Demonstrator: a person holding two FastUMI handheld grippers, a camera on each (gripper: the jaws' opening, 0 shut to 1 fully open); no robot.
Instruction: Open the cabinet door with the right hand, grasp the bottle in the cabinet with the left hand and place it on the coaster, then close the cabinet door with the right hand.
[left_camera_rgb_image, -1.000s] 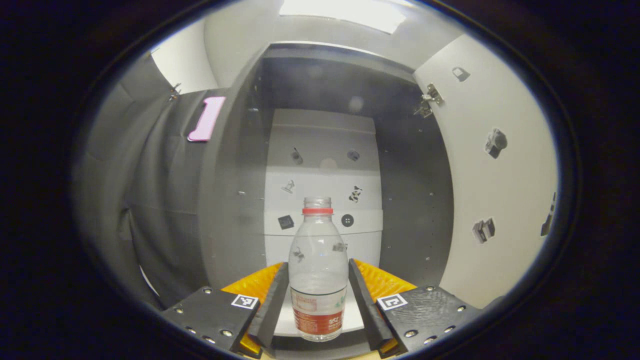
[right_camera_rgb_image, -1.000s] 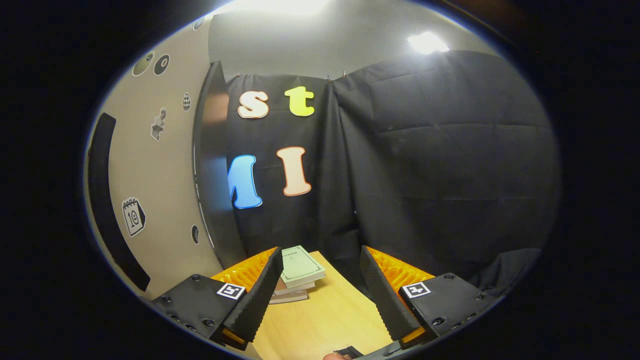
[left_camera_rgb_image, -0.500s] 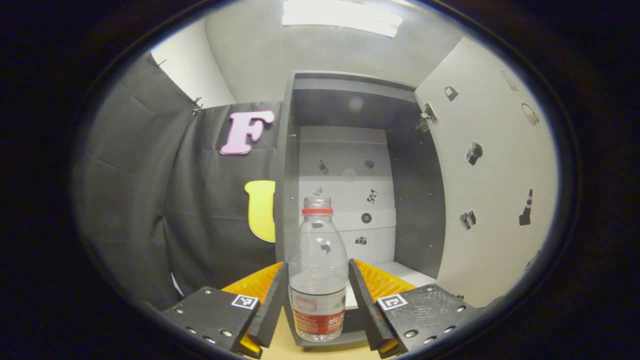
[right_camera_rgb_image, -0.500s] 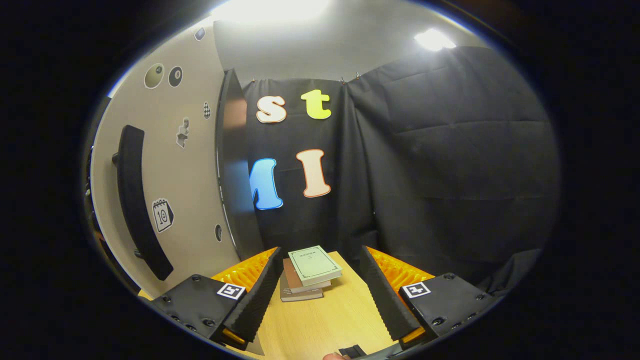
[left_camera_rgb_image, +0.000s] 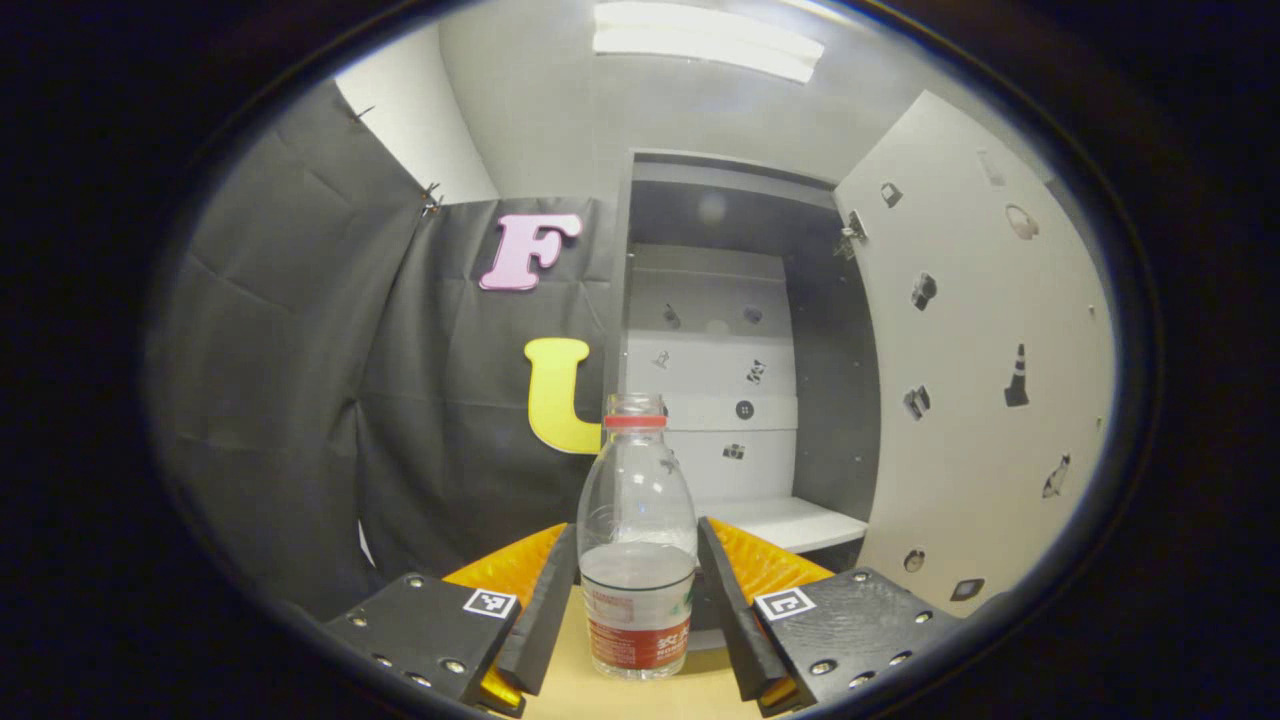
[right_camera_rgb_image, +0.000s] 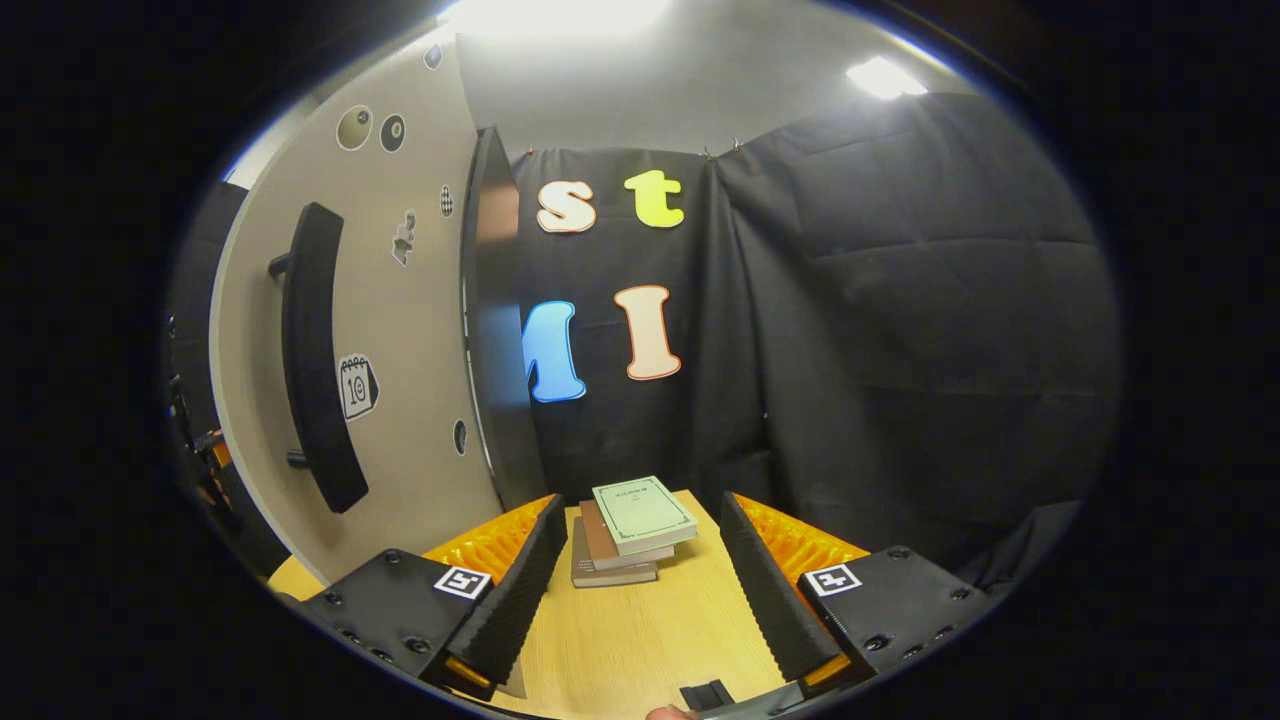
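A clear plastic bottle (left_camera_rgb_image: 637, 540) with a red neck ring, no cap and a red label stands upright between the fingers of my left gripper (left_camera_rgb_image: 637, 600), which is shut on it and holds it out in front of the cabinet (left_camera_rgb_image: 735, 380). The cabinet stands open, its white shelf (left_camera_rgb_image: 785, 520) bare, and its door (left_camera_rgb_image: 985, 360) swings out to the right. In the right gripper view the door's outer face (right_camera_rgb_image: 400, 330) with a long dark handle (right_camera_rgb_image: 315, 355) is at the left. My right gripper (right_camera_rgb_image: 640, 590) is open over the wooden table (right_camera_rgb_image: 640, 640), with nothing between its fingers.
A small stack of books (right_camera_rgb_image: 625, 530) lies on the table ahead of the right gripper, close to the black cloth wall. The open door's edge (right_camera_rgb_image: 490, 330) stands just left of the books. Stickers dot the door and the cabinet's back panel.
My left gripper has drawn back out of the cabinet with the bottle, so the cabinet looks smaller and farther off. The right gripper has pulled back a little; more of the handle shows.
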